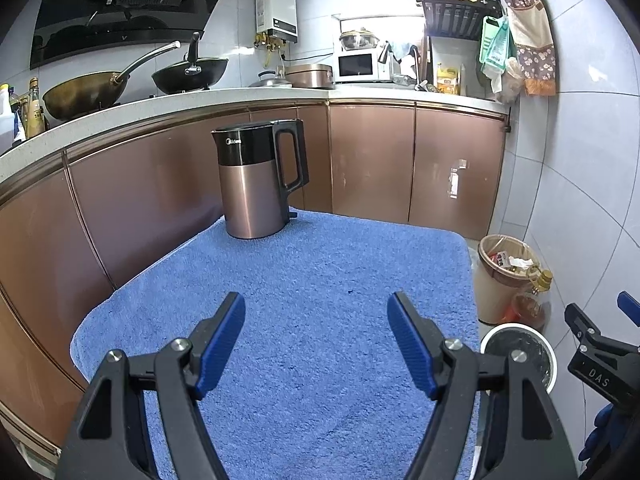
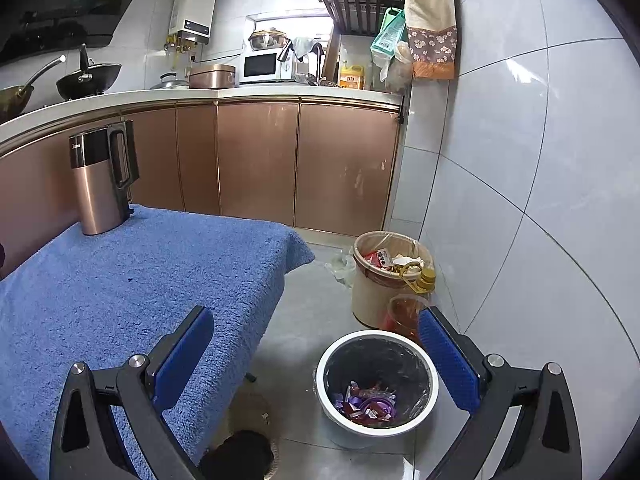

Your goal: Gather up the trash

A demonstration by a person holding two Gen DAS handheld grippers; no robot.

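While the right gripper [image 2: 316, 344] hangs spread and empty over the floor, the white-rimmed trash bin [image 2: 376, 380] sits just below it, holding purple and red wrappers [image 2: 366, 400]. Left of it, the left gripper [image 1: 316, 332], also spread, hovers over a blue towel [image 1: 300, 280] bearing a kettle [image 1: 256, 180] at its far end, near copper kitchen cabinets [image 2: 256, 160].

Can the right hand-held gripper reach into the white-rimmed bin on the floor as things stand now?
Probably yes. The right hand-held gripper is open and empty above the white-rimmed bin, whose mouth is uncovered, with only wrappers at the bottom.
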